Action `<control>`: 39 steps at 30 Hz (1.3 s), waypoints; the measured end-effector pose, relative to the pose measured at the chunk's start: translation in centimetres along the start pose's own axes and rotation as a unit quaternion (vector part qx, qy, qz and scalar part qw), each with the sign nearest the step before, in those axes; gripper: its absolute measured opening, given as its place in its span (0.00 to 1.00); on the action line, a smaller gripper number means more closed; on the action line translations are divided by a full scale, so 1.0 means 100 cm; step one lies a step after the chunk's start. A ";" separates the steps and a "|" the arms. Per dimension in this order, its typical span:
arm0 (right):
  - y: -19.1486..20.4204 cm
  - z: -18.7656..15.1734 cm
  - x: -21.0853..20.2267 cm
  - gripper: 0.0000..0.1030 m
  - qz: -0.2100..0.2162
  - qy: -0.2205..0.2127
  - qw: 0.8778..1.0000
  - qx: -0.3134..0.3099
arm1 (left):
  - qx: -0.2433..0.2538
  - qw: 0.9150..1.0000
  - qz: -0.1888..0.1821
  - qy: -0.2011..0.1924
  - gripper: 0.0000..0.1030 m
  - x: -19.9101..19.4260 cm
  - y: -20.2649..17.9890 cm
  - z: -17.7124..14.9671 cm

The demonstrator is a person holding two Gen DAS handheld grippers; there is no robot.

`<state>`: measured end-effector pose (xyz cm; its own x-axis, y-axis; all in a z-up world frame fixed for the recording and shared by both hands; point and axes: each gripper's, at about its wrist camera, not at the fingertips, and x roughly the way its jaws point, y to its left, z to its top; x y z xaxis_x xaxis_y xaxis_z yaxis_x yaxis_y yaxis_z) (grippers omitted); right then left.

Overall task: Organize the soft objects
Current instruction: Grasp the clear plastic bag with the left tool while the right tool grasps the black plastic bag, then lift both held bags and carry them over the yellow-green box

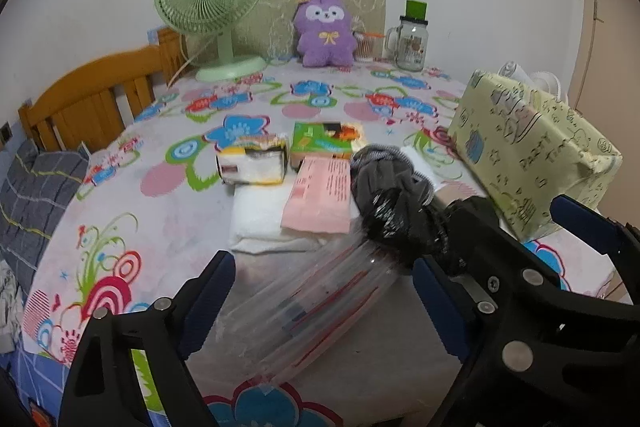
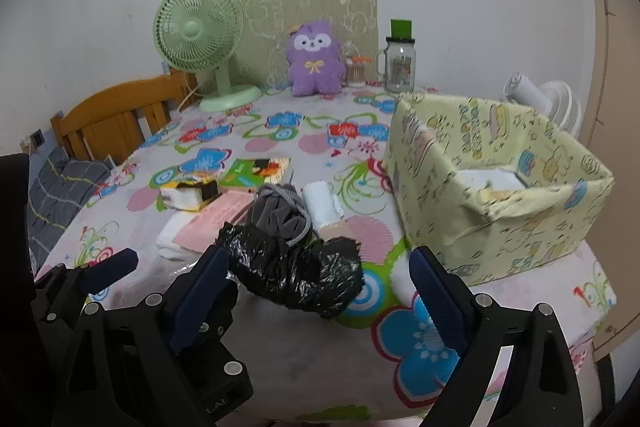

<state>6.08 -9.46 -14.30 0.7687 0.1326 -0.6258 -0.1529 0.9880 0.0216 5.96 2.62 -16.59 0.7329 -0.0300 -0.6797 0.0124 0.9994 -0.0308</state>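
A crumpled black plastic bag (image 2: 300,275) lies on the flowered tablecloth, with a grey cloth (image 2: 282,217) behind it and a white roll (image 2: 320,205) beside that. My right gripper (image 2: 320,291) is open, its jaws on either side of the black bag. My left gripper (image 1: 324,291) is open over a clear plastic bag (image 1: 312,311) lying flat. The black bag (image 1: 396,227) and grey cloth (image 1: 380,179) show in the left wrist view too. A pink pack (image 1: 320,195) lies on a white folded cloth (image 1: 256,223). A yellow-green paper-covered box (image 2: 496,183) stands at the right, open on top.
A green fan (image 2: 200,39), a purple plush toy (image 2: 314,59) and a glass jar (image 2: 400,63) stand at the back by the wall. A small yellow carton (image 1: 252,163) and a green packet (image 1: 324,139) lie mid-table. A wooden bed frame (image 1: 92,99) is at the left.
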 end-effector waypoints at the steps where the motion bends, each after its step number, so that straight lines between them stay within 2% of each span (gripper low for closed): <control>1: 0.001 -0.001 0.003 0.91 0.000 0.004 1.000 0.000 | -0.001 1.000 -0.002 0.005 0.84 0.003 0.001 0.000; 4: 0.003 -0.002 0.013 0.91 0.000 0.016 1.000 -0.001 | -0.006 1.000 -0.005 0.017 0.76 0.012 0.005 -0.003; 8: 0.008 -0.002 0.025 0.91 0.000 0.030 1.000 -0.008 | 0.004 1.000 0.000 0.012 0.71 0.014 0.006 -0.004; 13: 0.011 -0.001 0.038 0.91 0.002 0.046 0.999 -0.008 | 0.012 1.000 -0.014 0.012 0.51 0.017 0.007 -0.004; 20: 0.016 0.000 0.053 0.90 0.019 0.061 0.998 -0.009 | 0.006 0.999 -0.041 0.017 0.33 0.018 0.008 -0.004; 23: 0.015 0.001 0.055 0.84 0.031 0.069 0.997 -0.002 | 0.000 0.998 -0.054 0.019 0.22 0.018 0.008 -0.004; 29: 0.013 0.000 0.050 0.66 0.032 0.067 0.997 -0.002 | 0.005 0.999 -0.047 0.014 0.16 0.014 0.003 -0.004; 31: 0.012 0.001 0.045 0.55 0.033 0.059 0.998 0.000 | 0.005 0.999 -0.047 0.011 0.16 0.010 0.001 -0.004; 36: 0.005 0.002 0.038 0.46 0.049 0.058 0.997 0.014 | 0.007 0.999 -0.046 0.004 0.15 0.003 -0.005 -0.002; 39: 0.004 0.003 0.031 0.45 0.054 0.052 0.997 0.016 | 0.008 0.999 -0.044 -0.001 0.15 -0.004 -0.008 -0.002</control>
<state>8.55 -8.65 -16.02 0.6804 0.2318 -0.6952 -0.2100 0.9705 0.1181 5.59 1.80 -16.44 0.7305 -0.1169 -0.6728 0.0873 0.9931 -0.0778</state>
